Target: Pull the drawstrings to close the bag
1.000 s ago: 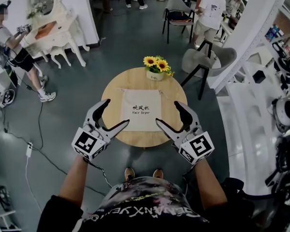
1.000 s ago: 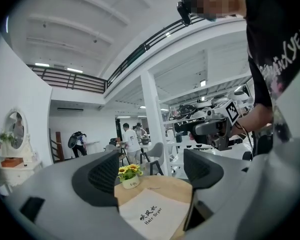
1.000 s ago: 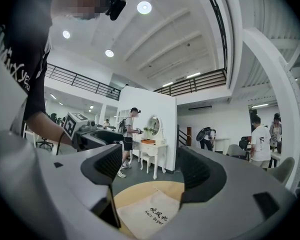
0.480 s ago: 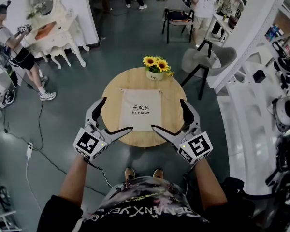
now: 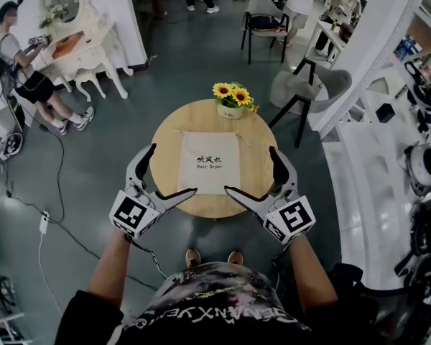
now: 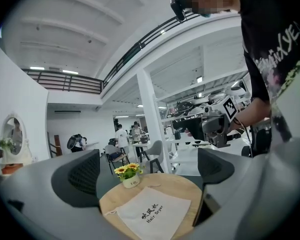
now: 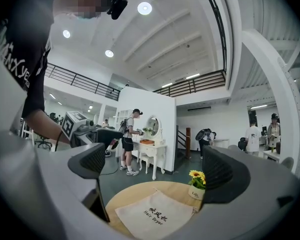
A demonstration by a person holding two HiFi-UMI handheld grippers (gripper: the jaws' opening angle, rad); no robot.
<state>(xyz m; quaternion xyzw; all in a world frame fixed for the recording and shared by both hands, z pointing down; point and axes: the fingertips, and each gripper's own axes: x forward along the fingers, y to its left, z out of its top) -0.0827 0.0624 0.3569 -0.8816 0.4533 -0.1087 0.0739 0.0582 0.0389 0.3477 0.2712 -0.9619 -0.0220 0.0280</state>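
Head view: my left gripper (image 5: 173, 169) and right gripper (image 5: 251, 169), jaws just opened wide and holding nothing, flank the bag (image 5: 209, 162) lying flat ahead between them; I should advance each to a drawstring (image 5: 239, 139) at its far corners, pinching cord only.

Cream drawstring bag (image 5: 210, 162) flat, centred on round wooden table (image 5: 167, 155), print up; mouth apparently unclosed.
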